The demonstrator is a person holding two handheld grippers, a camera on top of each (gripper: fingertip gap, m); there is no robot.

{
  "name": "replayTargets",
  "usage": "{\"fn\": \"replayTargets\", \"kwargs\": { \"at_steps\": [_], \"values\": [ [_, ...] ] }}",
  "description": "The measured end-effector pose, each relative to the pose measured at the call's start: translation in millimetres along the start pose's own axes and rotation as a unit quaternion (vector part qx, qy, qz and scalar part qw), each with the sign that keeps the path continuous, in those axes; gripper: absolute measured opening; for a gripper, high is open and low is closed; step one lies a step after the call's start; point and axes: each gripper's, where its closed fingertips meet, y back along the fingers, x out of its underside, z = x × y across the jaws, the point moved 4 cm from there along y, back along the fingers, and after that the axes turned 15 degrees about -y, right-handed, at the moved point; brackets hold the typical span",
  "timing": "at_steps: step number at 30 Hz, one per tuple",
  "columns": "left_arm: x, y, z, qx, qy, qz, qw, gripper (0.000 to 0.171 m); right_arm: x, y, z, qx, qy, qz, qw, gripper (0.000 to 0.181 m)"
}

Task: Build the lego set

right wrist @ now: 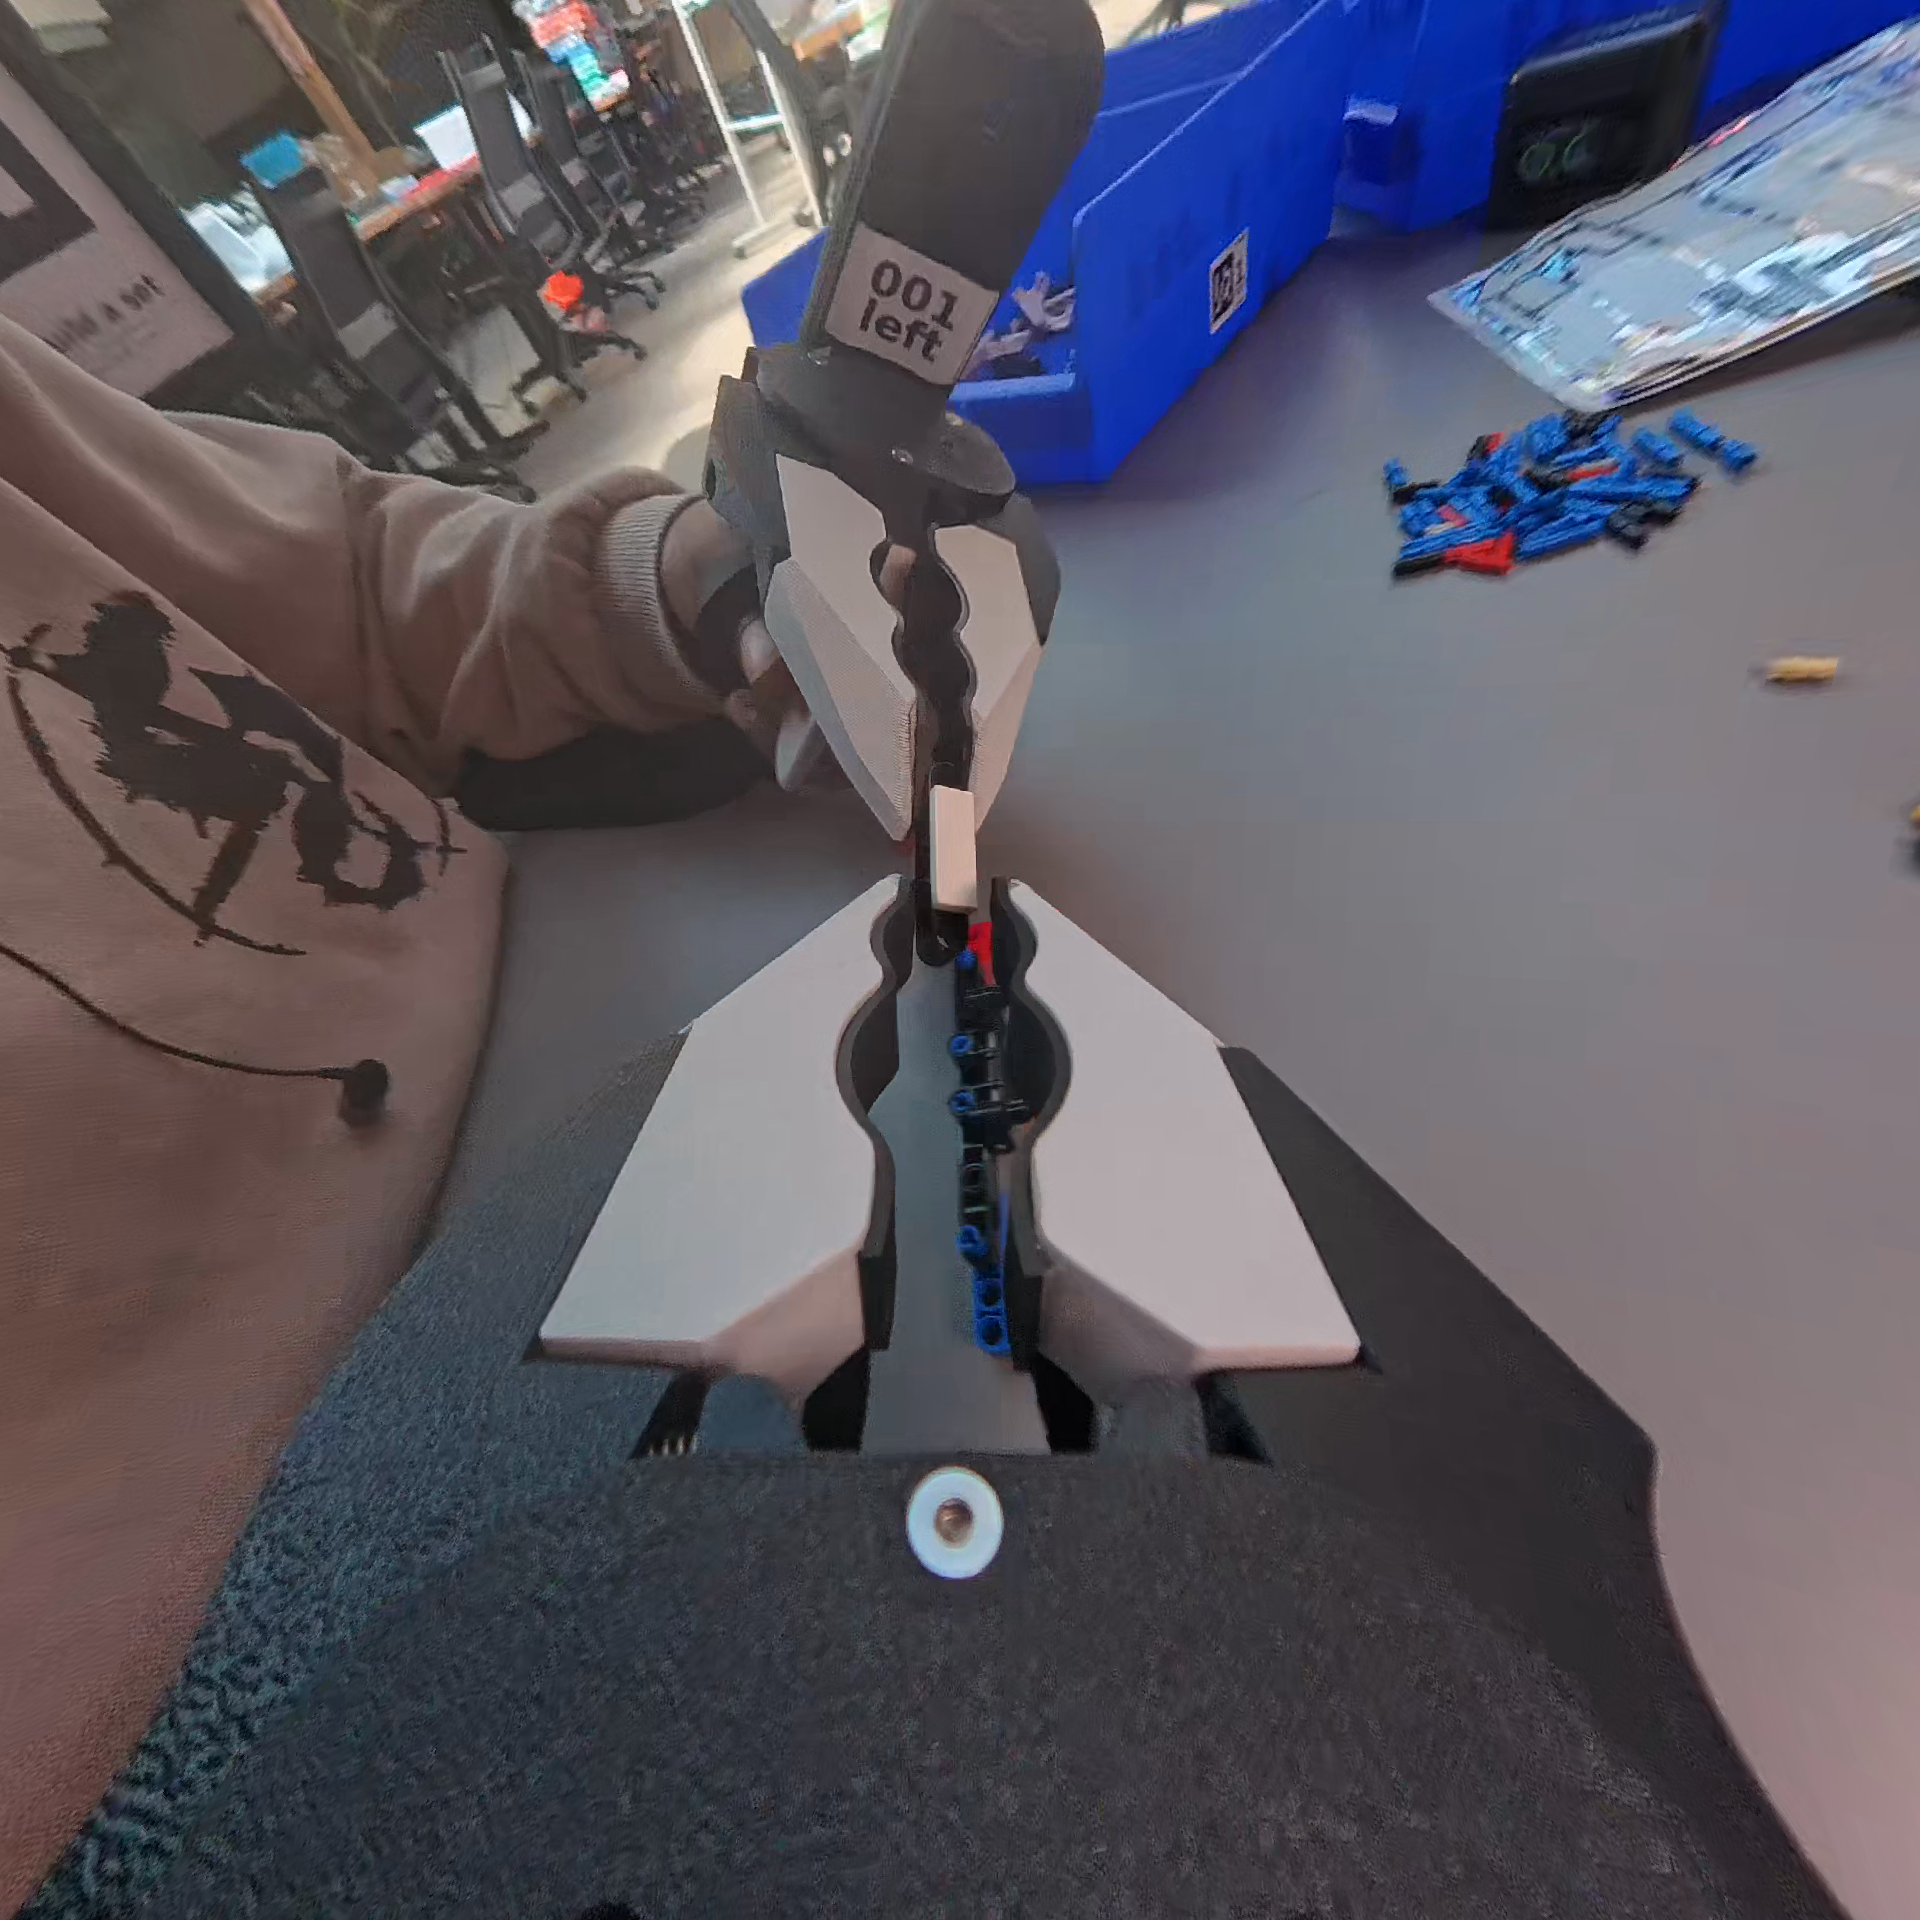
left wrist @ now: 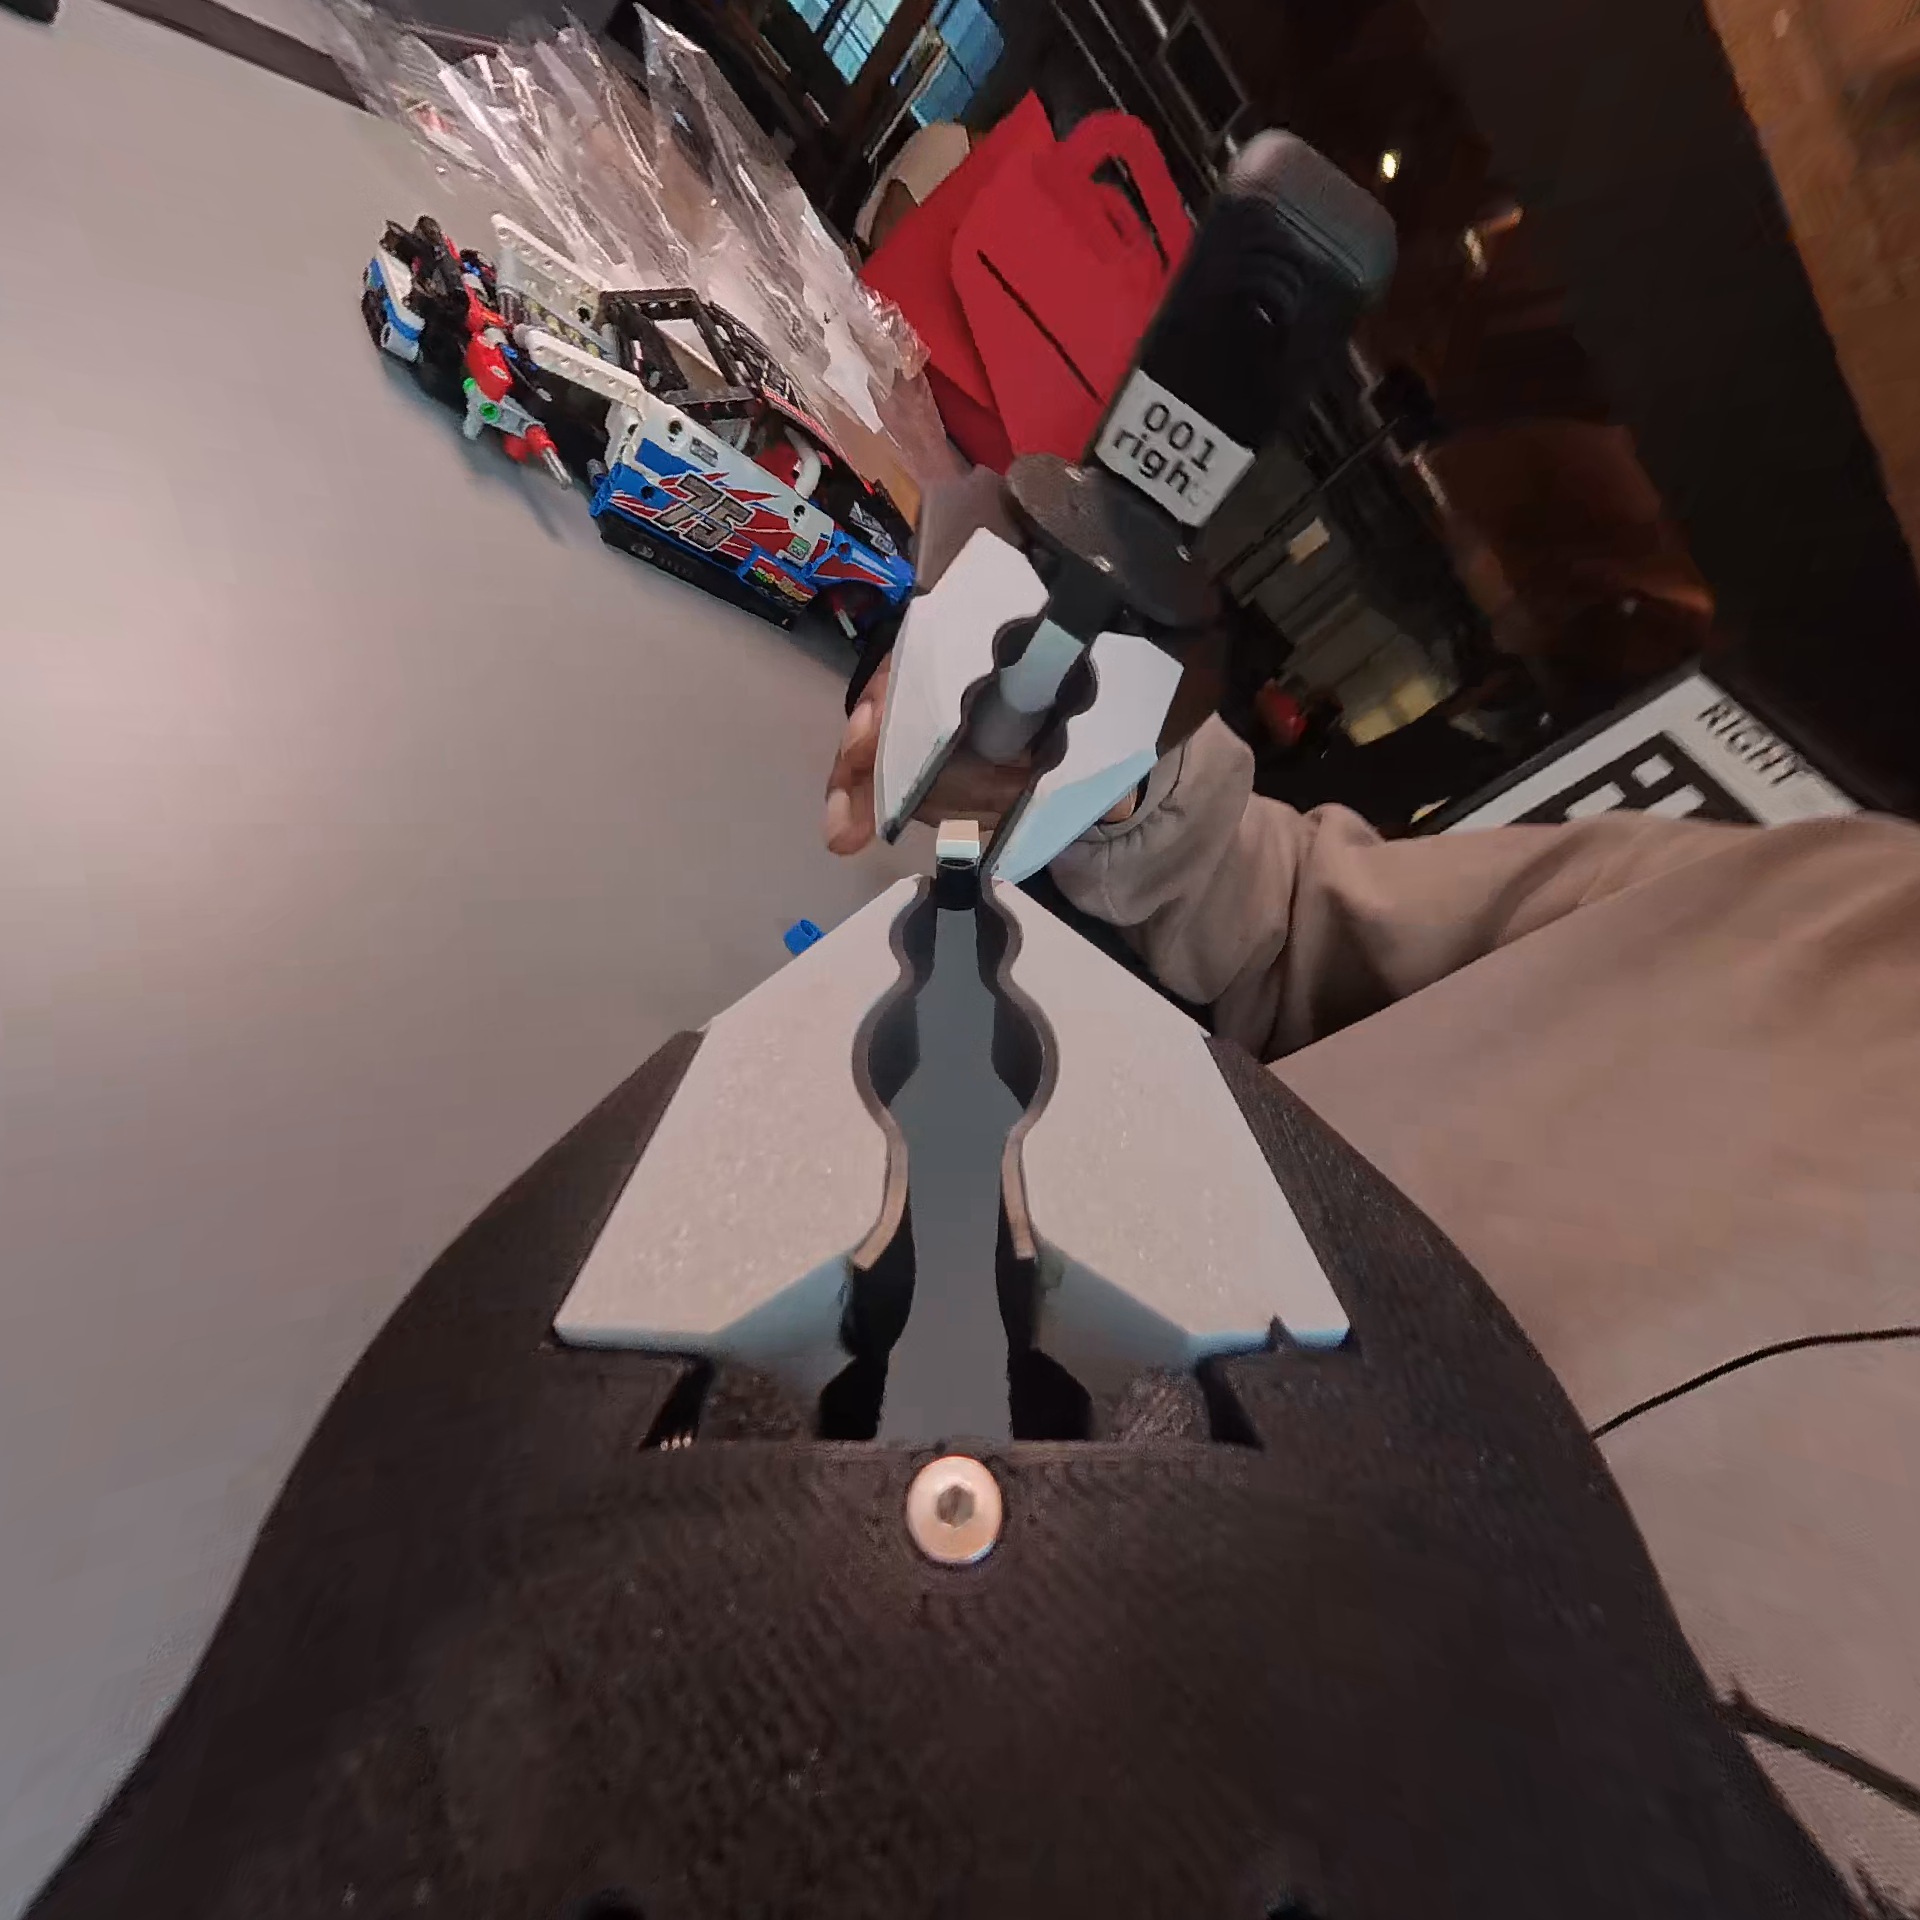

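Observation:
My left gripper is shut on a small white-and-black piece, whose white end sticks out past the tips. My right gripper is shut on a long black beam with blue pins and a red bit at its front end, lying between the fingers. The two grippers face each other tip to tip above the grey table. The white piece reaches from the left gripper to the right gripper's tips. The right gripper also shows in the left wrist view.
A partly built red, white and blue lego truck lies on the table near clear plastic bags and red bags. A loose blue pin, a pile of blue, red and black pins, blue bins and a booklet are around.

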Motion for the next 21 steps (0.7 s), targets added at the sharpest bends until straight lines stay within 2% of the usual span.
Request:
{"fn": "replayTargets", "kwargs": {
  "at_steps": [2,5,8,10,11,13,15,17,18,19,21],
  "values": [
    [0.0,1.8,5.9,0.002,0.068,-0.024,0.997,0.006,-3.9,8.9,-4.4,0.070,0.119,-0.013,0.990,0.022],
    [2.5,2.8,11.6,0.009,0.134,-0.044,0.990,0.005,-0.5,13.7,1.0,0.133,0.274,-0.011,0.952,0.023],
    [2.2,1.9,14.1,0.014,0.167,-0.057,0.984,0.005,1.4,5.5,2.2,0.165,0.322,-0.002,0.932,0.021],
    [1.9,2.3,15.2,0.013,0.176,-0.063,0.982,0.005,-2.0,4.8,0.8,0.186,0.344,-0.014,0.920,0.006],
    [0.9,2.9,15.3,0.016,0.184,-0.069,0.980,0.005,-2.6,4.6,1.2,0.189,0.354,-0.018,0.916,0.006],
    [1.2,3.2,16.3,0.018,0.191,-0.073,0.979,0.005,-3.2,3.8,1.8,0.187,0.348,-0.020,0.918,0.006],
    [2.0,1.8,16.0,0.008,0.155,-0.055,0.986,0.007,-2.4,4.8,-0.8,0.170,0.313,-0.009,0.934,0.005],
    [-1.9,3.6,15.9,-0.012,0.076,-0.029,0.997,0.025,-1.1,10.7,-7.1,0.146,0.259,0.002,0.955,0.005],
    [-2.8,5.5,15.3,-0.026,0.017,-0.009,0.999,0.031,5.2,13.8,-12.7,0.129,0.223,0.028,0.966,0.005],
    [-0.4,6.9,14.0,-0.038,-0.049,0.023,0.998,0.035,11.9,16.3,-18.7,0.116,0.192,0.047,0.973,0.005],
    [9.8,7.3,13.2,-0.067,-0.174,0.094,0.978,0.040,22.9,17.7,-25.3,0.081,0.145,0.057,0.984,0.005]
  ]
}}
